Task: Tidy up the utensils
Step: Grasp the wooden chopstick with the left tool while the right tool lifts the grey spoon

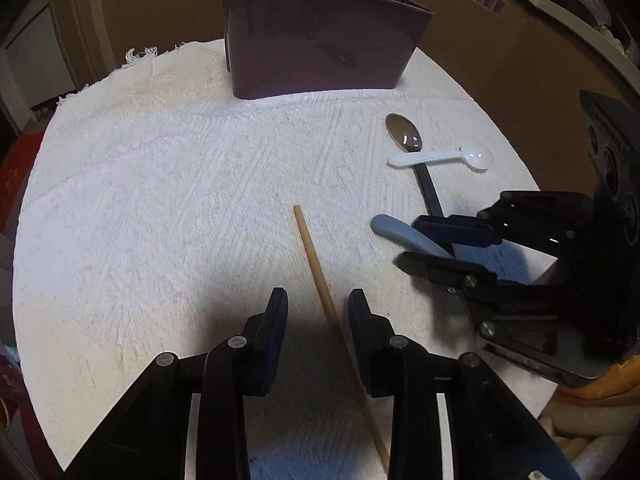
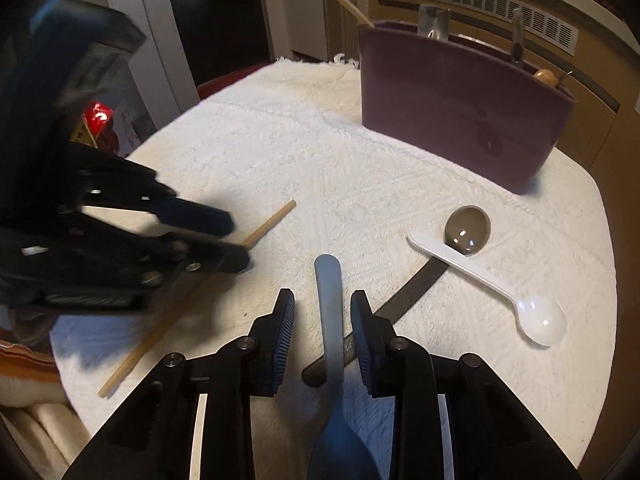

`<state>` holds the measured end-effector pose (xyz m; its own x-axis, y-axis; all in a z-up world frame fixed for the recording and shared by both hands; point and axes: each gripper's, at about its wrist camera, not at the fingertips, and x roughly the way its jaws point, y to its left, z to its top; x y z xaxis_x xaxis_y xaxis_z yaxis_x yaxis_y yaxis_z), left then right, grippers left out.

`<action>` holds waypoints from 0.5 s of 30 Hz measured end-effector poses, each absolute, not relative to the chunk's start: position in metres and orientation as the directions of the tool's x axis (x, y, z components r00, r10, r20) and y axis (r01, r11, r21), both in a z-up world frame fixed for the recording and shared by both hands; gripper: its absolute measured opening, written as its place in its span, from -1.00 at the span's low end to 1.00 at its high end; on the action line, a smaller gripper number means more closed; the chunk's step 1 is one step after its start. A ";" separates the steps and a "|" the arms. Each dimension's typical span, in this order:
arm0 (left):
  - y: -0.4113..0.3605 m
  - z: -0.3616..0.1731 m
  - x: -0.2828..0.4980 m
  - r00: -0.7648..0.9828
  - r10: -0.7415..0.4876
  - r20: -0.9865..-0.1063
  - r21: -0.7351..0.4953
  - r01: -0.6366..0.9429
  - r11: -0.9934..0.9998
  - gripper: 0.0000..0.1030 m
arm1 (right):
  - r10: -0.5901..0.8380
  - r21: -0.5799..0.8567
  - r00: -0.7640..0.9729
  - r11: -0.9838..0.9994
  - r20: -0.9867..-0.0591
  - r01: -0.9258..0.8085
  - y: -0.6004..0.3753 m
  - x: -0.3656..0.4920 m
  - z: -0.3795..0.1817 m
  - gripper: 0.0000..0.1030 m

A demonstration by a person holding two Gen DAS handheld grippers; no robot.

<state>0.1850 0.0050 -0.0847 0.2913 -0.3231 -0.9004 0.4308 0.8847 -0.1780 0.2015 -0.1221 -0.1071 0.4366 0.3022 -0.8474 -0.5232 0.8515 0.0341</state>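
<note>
A wooden chopstick [image 1: 320,280] lies on the white cloth and runs between the fingers of my open left gripper [image 1: 318,304]; it also shows in the right wrist view [image 2: 192,296]. A grey-blue spoon [image 2: 330,320] lies handle-forward between the fingers of my open right gripper [image 2: 322,308]; its handle shows in the left wrist view [image 1: 404,232]. A dark spoon with a black handle [image 1: 404,132] and a white plastic scoop [image 1: 440,157] lying across it rest to the right. The maroon utensil holder [image 1: 320,40] stands at the back with several utensils in it.
The white textured cloth [image 1: 160,200] covers a round table. My right gripper [image 1: 452,252] sits close to the right of the left one. A brown wall with a vent lies behind the holder [image 2: 460,92]. The table edge drops off on both sides.
</note>
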 end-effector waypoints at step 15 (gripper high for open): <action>-0.040 -0.086 0.191 0.373 -0.193 -0.907 -0.011 0.440 0.898 -0.63 | 0.209 -0.012 0.489 0.912 -0.847 -0.410 -0.169 0.198 -0.090 -0.76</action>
